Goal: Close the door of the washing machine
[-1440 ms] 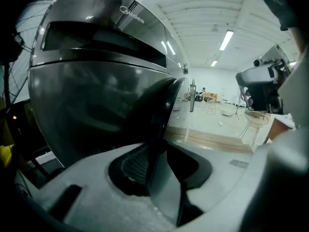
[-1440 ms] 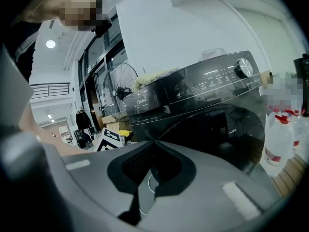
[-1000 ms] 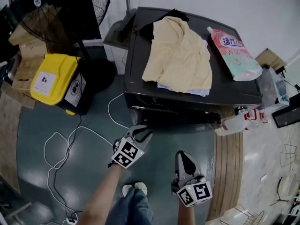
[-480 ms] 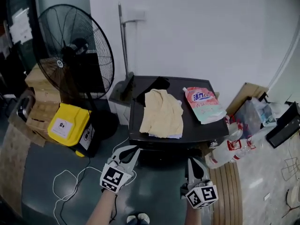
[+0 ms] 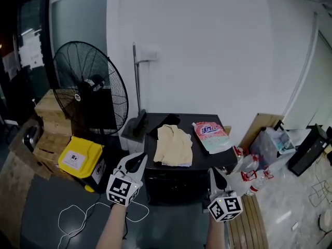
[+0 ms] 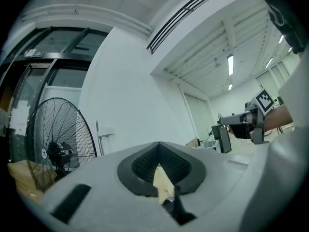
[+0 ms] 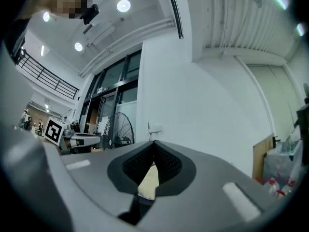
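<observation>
White wall [image 5: 207, 61] on the far side. Dark washing machine [image 5: 171, 187] at centre against it; its front is in shadow and the door cannot be read. Large fan [image 5: 91, 90] to its left, yellow box [image 5: 80, 158] nearer. On top lie a cream cloth [image 5: 174, 145] and, to the right, a pink pouch [image 5: 211, 137]. Left gripper [image 5: 141, 157] and right gripper [image 5: 215, 171] hover near the front, tips together and empty; the left jaws have just been closing.

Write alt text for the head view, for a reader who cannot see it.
The left hand-held gripper and right hand-held gripper, both shut and empty, are held before a dark washing machine by a white wall. A yellow cloth and a pink detergent pouch lie on its top; a standing fan is at its left.
</observation>
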Demonstrator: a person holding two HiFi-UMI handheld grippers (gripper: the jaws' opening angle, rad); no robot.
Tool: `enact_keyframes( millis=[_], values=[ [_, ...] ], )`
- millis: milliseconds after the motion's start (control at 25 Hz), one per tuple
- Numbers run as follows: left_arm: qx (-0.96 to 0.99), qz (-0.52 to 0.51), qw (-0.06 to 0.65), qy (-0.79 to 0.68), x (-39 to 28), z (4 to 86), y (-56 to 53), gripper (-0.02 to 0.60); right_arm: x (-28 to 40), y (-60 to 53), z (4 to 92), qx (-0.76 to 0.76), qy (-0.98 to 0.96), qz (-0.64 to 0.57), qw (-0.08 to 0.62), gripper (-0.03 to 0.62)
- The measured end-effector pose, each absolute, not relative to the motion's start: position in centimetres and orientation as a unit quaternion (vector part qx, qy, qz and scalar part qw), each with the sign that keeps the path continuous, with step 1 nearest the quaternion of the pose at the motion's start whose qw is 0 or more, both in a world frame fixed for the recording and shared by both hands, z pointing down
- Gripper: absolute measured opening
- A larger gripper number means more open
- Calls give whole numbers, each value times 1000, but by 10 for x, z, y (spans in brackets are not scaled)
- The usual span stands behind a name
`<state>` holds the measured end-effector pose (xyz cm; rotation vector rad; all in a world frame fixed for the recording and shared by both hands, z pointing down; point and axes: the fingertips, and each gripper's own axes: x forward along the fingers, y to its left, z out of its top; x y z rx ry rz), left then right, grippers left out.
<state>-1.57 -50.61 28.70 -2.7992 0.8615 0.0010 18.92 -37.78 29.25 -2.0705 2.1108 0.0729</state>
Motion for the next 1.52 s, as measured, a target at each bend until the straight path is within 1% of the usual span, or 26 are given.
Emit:
enact_keyframes(
  millis=[240, 440, 760, 1520],
  values=[
    [-945, 13, 107, 308, -24, 271, -485, 2, 181, -361, 273, -696, 711, 39, 93, 8],
    [-945, 13, 99, 310, -26, 278, -472, 2, 173, -354, 276, -694, 713, 36, 93, 8],
    [-945, 7, 102, 311, -25, 281, -463, 2, 170, -350, 286, -694, 716, 31, 73, 6],
    [-944, -1, 93, 316, -26, 290, -449, 2, 167, -340, 296, -687, 722, 17, 74, 6]
  ],
)
